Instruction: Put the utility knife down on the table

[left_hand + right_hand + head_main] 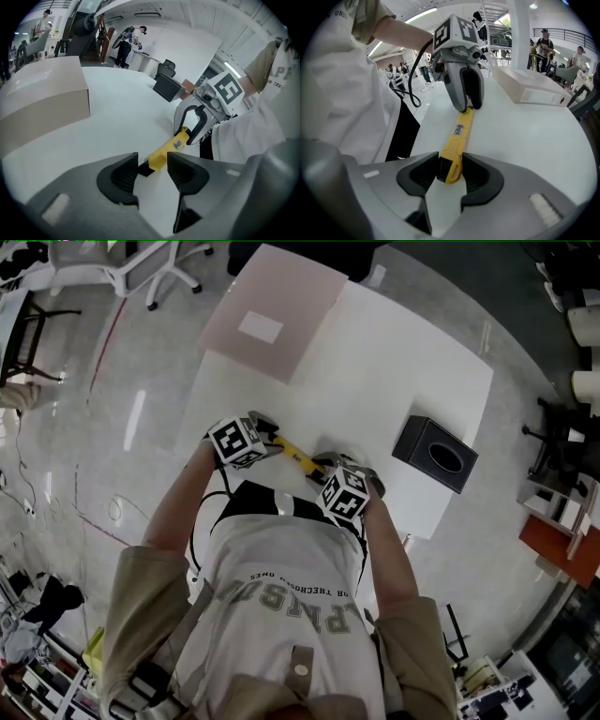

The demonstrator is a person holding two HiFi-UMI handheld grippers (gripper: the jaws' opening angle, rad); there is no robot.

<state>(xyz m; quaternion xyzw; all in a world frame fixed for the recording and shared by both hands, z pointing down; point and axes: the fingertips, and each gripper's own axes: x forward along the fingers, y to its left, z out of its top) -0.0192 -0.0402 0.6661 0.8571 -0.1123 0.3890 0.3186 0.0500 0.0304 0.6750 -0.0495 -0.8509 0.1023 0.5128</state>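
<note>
Where the two tongs meet over the near part of the white tabletop (403, 362), close to the person's pale shirt (281, 587), the yellow utility knife (295, 456) spans the gap between them, one end in each. The left tongs (153, 164) are closed on its black-tipped end, with the black part against one pad and the yellow body against the other. The right tongs (451, 171) are clamped on the looped yellow butt. No view shows whether the knife rests on the tabletop or hangs just above it. The surface around it is plain, smooth and brightly lit, and bare just beyond both tongs. Farther out past the left tongs, at the far end, lies a pale pinkish flat box (272, 320) with a white label on its lid. Beyond the right tongs and off to their right stands a black tissue box (434, 453) with an oval slot, well apart from the knife. Under the tabletop spreads a glossy light-grey floor (112, 399) streaked with reflections of ceiling lights and crossed by a thin reddish line. White-legged office chairs (122, 268) stand far past the left tongs. Cluttered shelves and dark stands line the room's edge out past the right tongs. Both tongs' views look into a big white hall with strip lights overhead, where several people (126, 42) stand at a distance.
</note>
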